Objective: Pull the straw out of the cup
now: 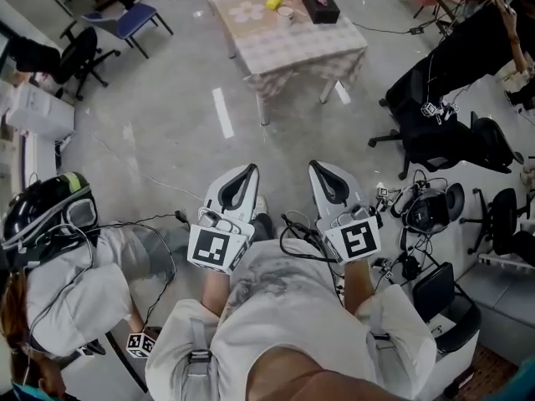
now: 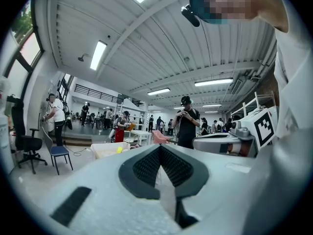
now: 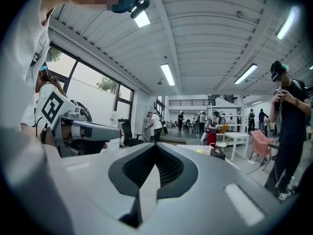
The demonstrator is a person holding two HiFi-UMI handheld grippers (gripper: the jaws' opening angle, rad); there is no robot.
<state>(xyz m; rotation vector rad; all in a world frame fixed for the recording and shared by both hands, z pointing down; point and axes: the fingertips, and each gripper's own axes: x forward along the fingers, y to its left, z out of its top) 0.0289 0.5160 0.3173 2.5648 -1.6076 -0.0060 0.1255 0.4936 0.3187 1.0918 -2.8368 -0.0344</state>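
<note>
We hold our left gripper [image 1: 248,172] and right gripper [image 1: 315,167] side by side, fingers pressed together, nothing in them. The cup [image 1: 286,12] stands far off on the table [image 1: 334,48].

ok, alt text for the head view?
From above, a person holds the left gripper and right gripper side by side, both shut and empty, pointing toward a cloth-covered table. A black box and a yellow object sit on it.

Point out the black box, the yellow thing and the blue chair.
Black rectangular box [image 1: 320,5], head view, top face.
Small yellow object [image 1: 273,1], head view, its middle.
Blue-seated chair [image 1: 134,17], head view, seat.
</note>
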